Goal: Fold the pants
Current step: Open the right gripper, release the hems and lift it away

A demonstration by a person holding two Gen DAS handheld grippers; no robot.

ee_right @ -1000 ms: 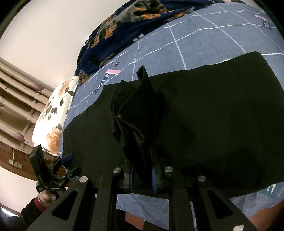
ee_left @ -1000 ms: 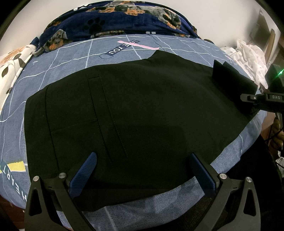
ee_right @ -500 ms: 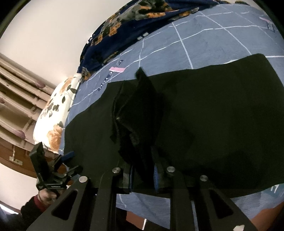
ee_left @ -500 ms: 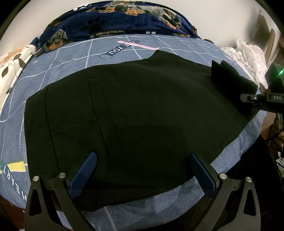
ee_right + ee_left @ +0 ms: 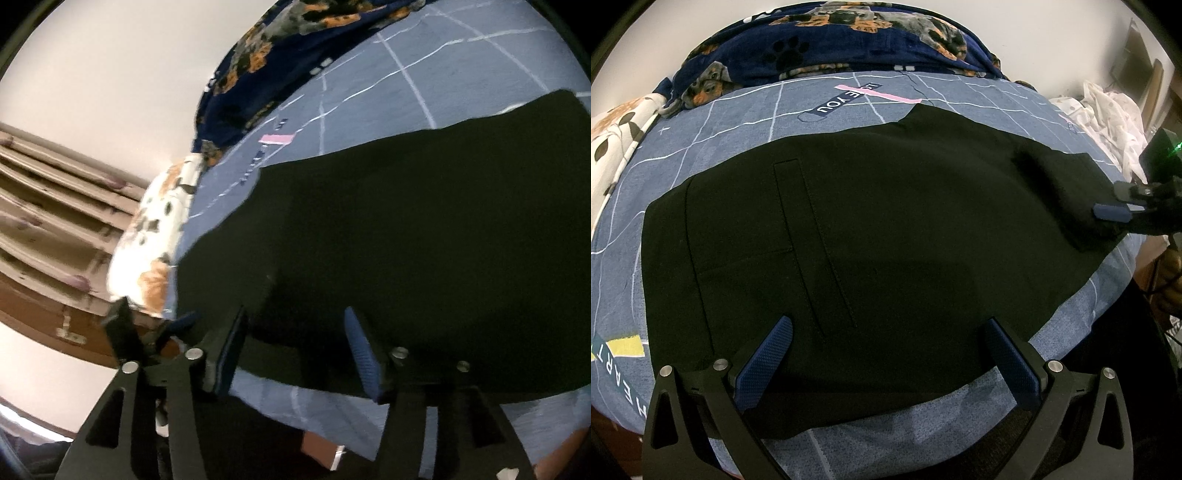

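**Lying crosswise: pants run 9 to 3 o'clock, one gripper at each end**

Spreading flat across the blue grid-lined bedsheet (image 5: 746,122), the black pants (image 5: 886,240) keep their long axis roughly from 9 o'clock to 3 o'clock in the left wrist view, waistband and welt pocket toward 9. At about 3 o'clock a short flap of the leg end (image 5: 1060,177) lies doubled back on top of the fabric.

The right gripper (image 5: 295,350) sits at that leg end, jaws apart and holding nothing; in its own blurred view the cloth lies flat beyond and between its fingertips. Its blue pad shows in the left view at the flap's near corner.

The left gripper (image 5: 886,354) hovers at 6 o'clock over the near long edge, spread wide and empty, the hem just ahead of its fingers.

Judging from this, any lengthwise fold turns on the right gripper, which is nearer the leg end; the left is better placed to pin or lift the waistband half.

A dog-print blanket (image 5: 849,40) bunches at 12 o'clock.
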